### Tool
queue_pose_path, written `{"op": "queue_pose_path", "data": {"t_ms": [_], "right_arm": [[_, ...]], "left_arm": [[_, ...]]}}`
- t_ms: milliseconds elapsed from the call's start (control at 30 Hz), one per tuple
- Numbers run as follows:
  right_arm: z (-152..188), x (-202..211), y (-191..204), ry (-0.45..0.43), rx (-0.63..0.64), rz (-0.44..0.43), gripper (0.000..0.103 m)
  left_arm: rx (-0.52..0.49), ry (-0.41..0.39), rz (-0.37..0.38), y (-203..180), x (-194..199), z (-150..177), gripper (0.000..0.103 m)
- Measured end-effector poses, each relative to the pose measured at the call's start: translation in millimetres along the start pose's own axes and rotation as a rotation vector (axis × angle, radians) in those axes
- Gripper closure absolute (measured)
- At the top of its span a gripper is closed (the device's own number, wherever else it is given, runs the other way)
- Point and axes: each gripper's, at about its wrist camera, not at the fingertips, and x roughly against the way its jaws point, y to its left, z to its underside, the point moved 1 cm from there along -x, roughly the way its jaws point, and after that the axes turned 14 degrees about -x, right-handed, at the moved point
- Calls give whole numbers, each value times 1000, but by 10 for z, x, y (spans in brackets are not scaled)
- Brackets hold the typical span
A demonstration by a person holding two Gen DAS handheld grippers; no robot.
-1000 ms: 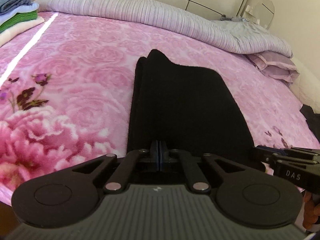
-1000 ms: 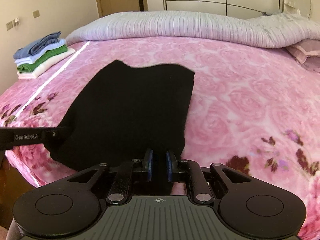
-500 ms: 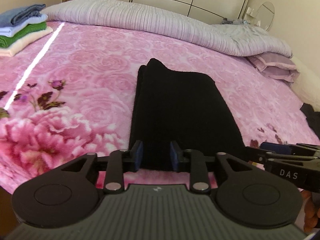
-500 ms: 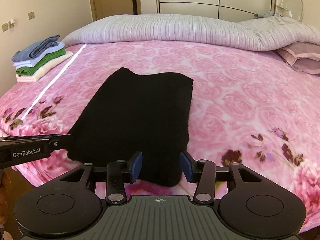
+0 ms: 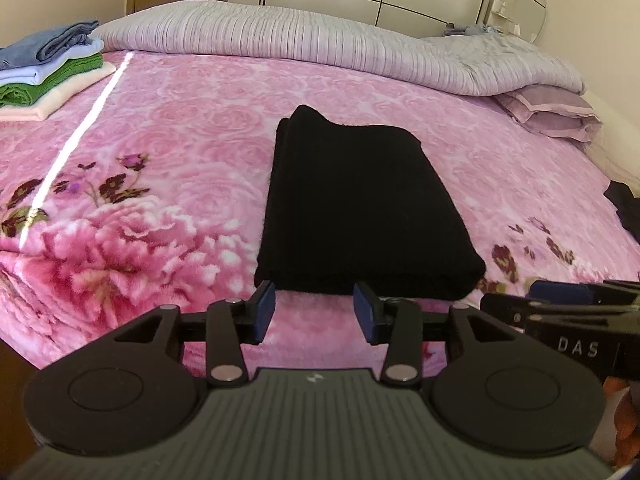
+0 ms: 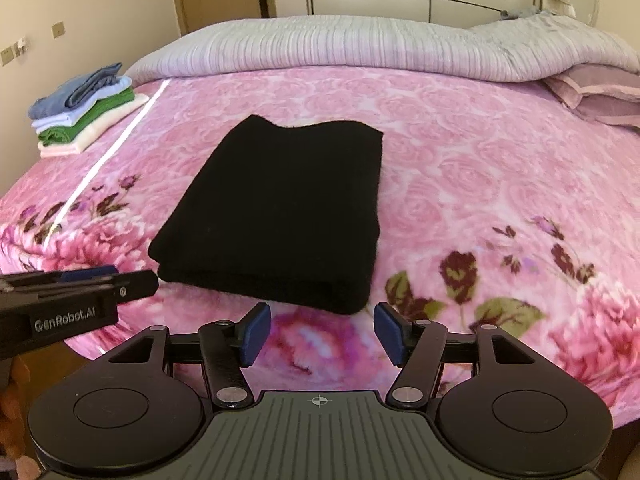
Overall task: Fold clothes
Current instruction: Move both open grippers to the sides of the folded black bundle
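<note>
Lying flat on the pink flowered blanket [image 6: 460, 152], the folded black garment [image 6: 280, 208] sits near the front edge of the bed, its thick folded edge facing both cameras. Only the right wrist view shows the whole stack of folded clothes [image 6: 86, 114] at the far left of the bed with the door behind it; the left wrist view cuts that stack at the frame edge, yet it alone catches another dark piece of cloth [image 5: 624, 208] at the bed's right side (what it is cannot be told). Both views take in the grey striped quilt [image 5: 320, 44] across the head of the bed.

Each gripper points forward and downward over the bed's edge, side by side, each showing in the other's view. The left gripper [image 5: 315, 312] has just been opening; its blue pads stand apart with only blanket between them, just short of the garment's near edge. The right gripper [image 6: 323, 334] has likewise just been opening, wider still, and grips nothing.
</note>
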Motion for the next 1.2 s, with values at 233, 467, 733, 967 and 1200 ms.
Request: {"op": "queue_pose_path", "data": {"t_ms": [233, 467, 733, 967, 1200], "right_arm": [[64, 210, -34, -16, -31, -13, 41], [141, 400, -149, -30, -79, -34, 40], [195, 581, -205, -49, -106, -49, 40], [173, 573, -247, -61, -118, -48, 40], [66, 335, -351, -44, -134, -48, 40]], "left_arm": [[-33, -6, -34, -123, 216, 34, 60], [-87, -20, -76, -302, 441, 70, 56], [-121, -49, -85, -418, 606, 37, 51], [-137, -38, -89, -439, 551, 11, 51], [-52, -22, -44, -105, 337, -8, 44]]}}
